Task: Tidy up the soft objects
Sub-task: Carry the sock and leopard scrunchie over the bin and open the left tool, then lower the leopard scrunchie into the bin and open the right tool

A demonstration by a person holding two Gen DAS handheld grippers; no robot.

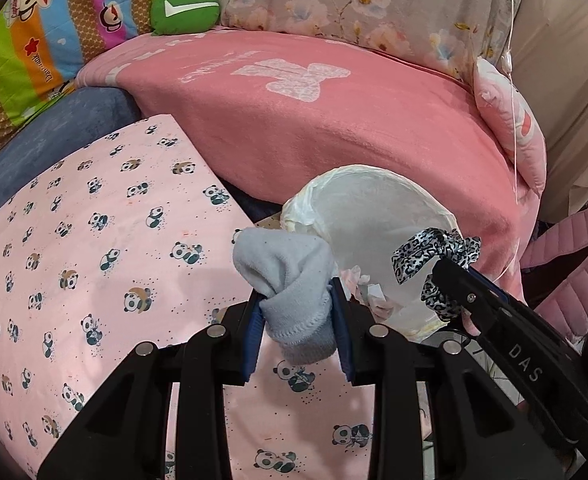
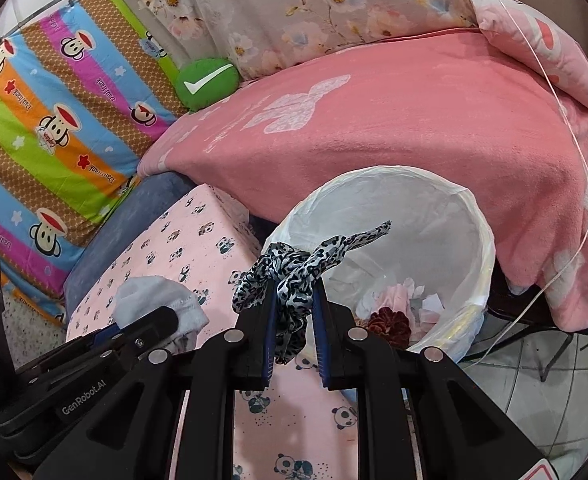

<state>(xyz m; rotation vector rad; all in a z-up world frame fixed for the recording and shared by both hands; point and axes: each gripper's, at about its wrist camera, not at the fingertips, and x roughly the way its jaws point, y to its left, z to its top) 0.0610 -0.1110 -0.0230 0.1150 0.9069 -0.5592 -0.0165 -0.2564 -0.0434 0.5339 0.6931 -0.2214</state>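
My left gripper (image 1: 297,304) is shut on a balled grey sock (image 1: 290,276), held above the pink panda sheet (image 1: 94,248). In the right wrist view the same sock (image 2: 154,300) shows at the lower left. My right gripper (image 2: 294,308) is shut on a leopard-print scrunchie (image 2: 294,264), just short of the near rim of a white basket (image 2: 469,216). Inside the basket lie a dark red scrunchie (image 2: 389,320) and pale pink and white cloth pieces (image 2: 397,296). From the left wrist view the scrunchie (image 1: 433,252) hangs in front of the basket (image 1: 373,192).
A pink blanket (image 2: 413,140) covers the bed behind the basket. A green check-mark cushion (image 2: 206,82), a striped monkey-print pillow (image 2: 54,120), a floral pillow (image 2: 313,8) and a blue cushion (image 2: 134,216) lie at the back and left. Tiled floor (image 2: 533,392) shows at the right.
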